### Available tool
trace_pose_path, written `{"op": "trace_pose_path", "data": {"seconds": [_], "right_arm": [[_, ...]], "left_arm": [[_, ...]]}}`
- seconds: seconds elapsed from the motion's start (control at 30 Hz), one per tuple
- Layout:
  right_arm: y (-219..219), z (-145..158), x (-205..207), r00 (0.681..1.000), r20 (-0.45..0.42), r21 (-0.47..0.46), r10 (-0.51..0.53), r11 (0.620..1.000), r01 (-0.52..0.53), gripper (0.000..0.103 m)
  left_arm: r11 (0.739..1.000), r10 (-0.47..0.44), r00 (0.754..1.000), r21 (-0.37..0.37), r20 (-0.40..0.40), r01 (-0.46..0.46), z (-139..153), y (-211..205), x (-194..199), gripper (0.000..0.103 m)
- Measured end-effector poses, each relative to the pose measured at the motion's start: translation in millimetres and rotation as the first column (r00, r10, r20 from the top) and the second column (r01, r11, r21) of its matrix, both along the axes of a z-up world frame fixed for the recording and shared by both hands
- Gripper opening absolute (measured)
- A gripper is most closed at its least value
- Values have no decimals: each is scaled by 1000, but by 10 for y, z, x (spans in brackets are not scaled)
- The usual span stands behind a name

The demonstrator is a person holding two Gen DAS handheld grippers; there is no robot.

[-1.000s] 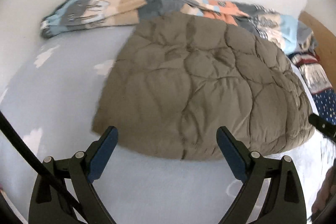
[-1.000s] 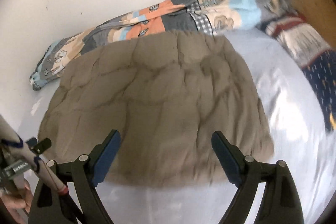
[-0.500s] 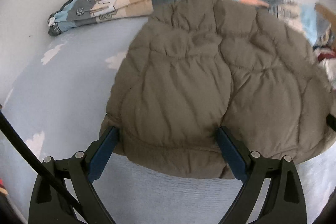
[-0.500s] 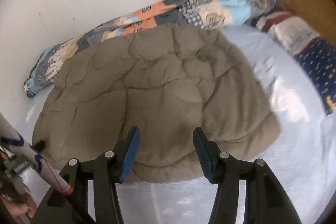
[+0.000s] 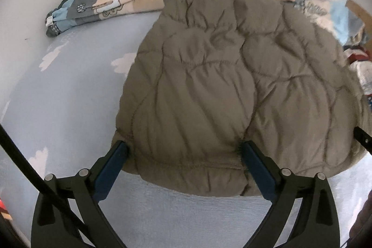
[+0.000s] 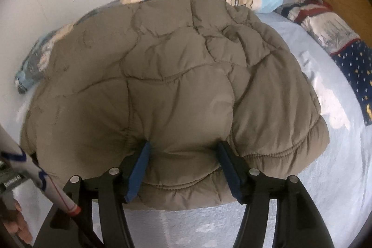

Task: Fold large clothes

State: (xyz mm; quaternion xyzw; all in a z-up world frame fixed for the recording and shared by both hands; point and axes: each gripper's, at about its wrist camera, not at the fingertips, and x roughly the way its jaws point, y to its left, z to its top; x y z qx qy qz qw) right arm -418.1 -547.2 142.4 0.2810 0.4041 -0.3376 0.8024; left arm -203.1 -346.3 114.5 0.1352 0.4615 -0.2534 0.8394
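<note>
Nearest, the hem of the padded jacket [image 5: 209, 94] bulges between both sets of jaws. The left gripper [image 5: 184, 152] stands spread wide, astride that near edge, not yet squeezing it. The right gripper [image 6: 183, 155] is narrower, its jaws opening, blue pads dug into the padding. The jacket lies on the bed [image 5: 69, 97], stretching away from both hands toward the rolled quilt [image 5: 111, 1] by the wall.

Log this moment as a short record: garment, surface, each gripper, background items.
garment: olive quilted jacket, spread flat, near hem towards both grippers
surface: pale blue bedsheet with white cloud shapes
left gripper: jaws wide, straddling the hem's left part
right gripper: jaws opening, hem bunched between the pads
background: patterned blanket rolled against the wall
</note>
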Motion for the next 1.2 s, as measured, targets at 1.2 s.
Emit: {"op": "trace_pose_path", "data": {"seconds": [1.2], "right_arm": [[-796,69,-1040,976,1,165,-218,963,215,72]], "left_arm": [[977,190,964,-65,-186,-205,-36,511,514,99]]}}
